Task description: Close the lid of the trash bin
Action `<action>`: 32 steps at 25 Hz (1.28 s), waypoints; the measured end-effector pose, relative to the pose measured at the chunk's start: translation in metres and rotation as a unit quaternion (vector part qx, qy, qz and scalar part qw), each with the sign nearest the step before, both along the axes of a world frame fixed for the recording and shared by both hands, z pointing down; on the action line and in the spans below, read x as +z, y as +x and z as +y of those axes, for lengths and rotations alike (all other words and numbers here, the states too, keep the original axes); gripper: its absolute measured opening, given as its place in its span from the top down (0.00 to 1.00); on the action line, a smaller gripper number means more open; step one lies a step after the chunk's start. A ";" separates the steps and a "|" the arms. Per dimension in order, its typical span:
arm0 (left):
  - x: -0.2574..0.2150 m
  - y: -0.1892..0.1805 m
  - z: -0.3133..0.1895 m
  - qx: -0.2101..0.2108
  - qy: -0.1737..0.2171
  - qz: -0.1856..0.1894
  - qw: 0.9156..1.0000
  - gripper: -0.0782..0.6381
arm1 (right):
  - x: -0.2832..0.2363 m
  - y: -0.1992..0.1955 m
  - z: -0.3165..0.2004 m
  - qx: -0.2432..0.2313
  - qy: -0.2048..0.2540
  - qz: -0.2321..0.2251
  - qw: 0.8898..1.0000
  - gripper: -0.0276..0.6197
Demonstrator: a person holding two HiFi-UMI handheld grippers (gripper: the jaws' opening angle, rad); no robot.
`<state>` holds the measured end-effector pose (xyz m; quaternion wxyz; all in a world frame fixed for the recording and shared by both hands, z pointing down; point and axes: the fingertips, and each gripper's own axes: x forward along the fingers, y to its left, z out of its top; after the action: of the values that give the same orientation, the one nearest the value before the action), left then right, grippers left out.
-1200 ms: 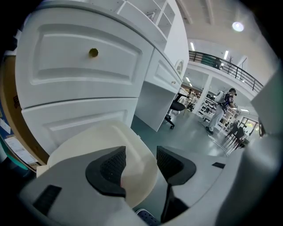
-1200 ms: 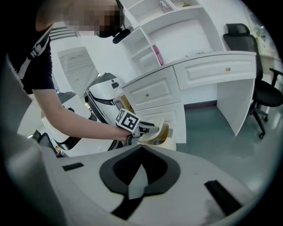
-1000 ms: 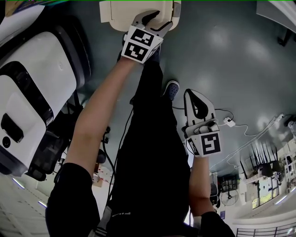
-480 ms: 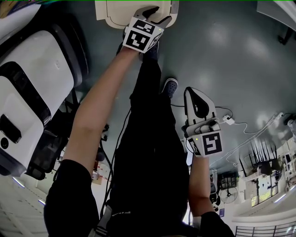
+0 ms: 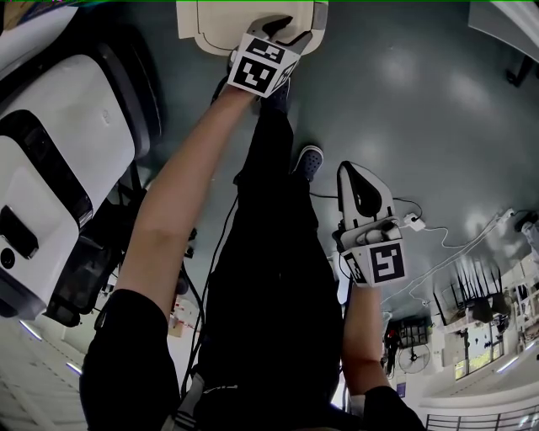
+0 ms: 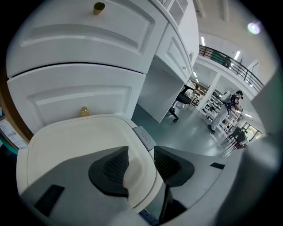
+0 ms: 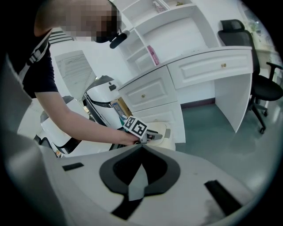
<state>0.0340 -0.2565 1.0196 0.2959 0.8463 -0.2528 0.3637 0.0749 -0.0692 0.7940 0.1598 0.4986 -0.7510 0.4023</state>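
With the left tongs (image 5: 286, 32), jaws apart but just closing, astride the rim of the trash bin lid (image 5: 219, 21) at twelve o'clock, I'd press straight down until it seats, right tongs (image 5: 348, 172) idle, jaws together.

cream plastic bin lid (image 6: 66, 145) directly before white panelled drawer cabinet (image 6: 88, 48); bulky white-black machine (image 5: 59, 151) left of lid, black office chair (image 7: 265, 88) far right

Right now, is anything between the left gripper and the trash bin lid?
Nothing visible. The left gripper is at the lid. Its jaws straddle the lid's rim and have just been closing, though they are not visibly clamped on it. The right gripper hangs well back, shut and empty.
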 end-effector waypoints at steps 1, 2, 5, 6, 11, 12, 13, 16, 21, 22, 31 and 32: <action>0.000 0.000 -0.001 -0.006 -0.003 0.001 1.000 0.63 | -0.001 0.001 -0.001 0.000 0.002 0.003 1.000 0.95; 0.000 0.000 -0.001 -0.012 -0.006 0.003 1.000 0.63 | -0.003 0.003 -0.002 0.001 0.005 0.005 1.000 0.95; -0.005 0.001 0.002 -0.015 -0.012 0.006 1.000 0.63 | -0.009 0.005 -0.005 0.006 0.013 0.007 1.000 0.95; -0.008 0.001 0.004 -0.014 -0.011 0.007 1.000 0.63 | -0.011 0.007 -0.006 0.007 0.015 0.008 1.000 0.95; -0.056 -0.009 0.011 -0.049 -0.001 0.026 0.998 0.63 | -0.046 0.015 -0.015 -0.004 0.041 0.024 0.999 0.95; -0.071 -0.013 0.015 -0.056 0.003 0.029 0.998 0.63 | -0.057 0.015 -0.018 -0.009 0.048 0.029 0.998 0.95; -0.087 -0.016 0.019 -0.063 0.006 0.034 0.997 0.63 | -0.070 0.016 -0.022 -0.014 0.056 0.035 0.998 0.95; -0.137 -0.031 0.028 -0.095 0.009 0.051 0.994 0.63 | -0.109 0.019 -0.034 -0.021 0.079 0.043 0.996 0.95; -0.237 -0.061 0.036 -0.150 0.038 0.101 0.983 0.63 | -0.179 0.017 -0.034 -0.033 0.126 0.070 0.989 0.95; -0.260 -0.066 0.043 -0.150 0.048 0.109 0.982 0.63 | -0.193 0.015 -0.029 -0.036 0.133 0.074 0.988 0.95; -0.494 -0.118 0.116 -0.180 0.152 0.162 0.958 0.63 | -0.322 0.017 0.035 -0.013 0.181 0.072 0.981 0.95; -0.518 -0.123 0.126 -0.182 0.165 0.168 0.955 0.63 | -0.337 0.016 0.040 -0.016 0.191 0.073 0.979 0.95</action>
<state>-0.0891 -0.1305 0.5021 0.2512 0.8719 -0.4057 0.1099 0.0914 -0.0288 0.4566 0.1222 0.5360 -0.8082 0.2113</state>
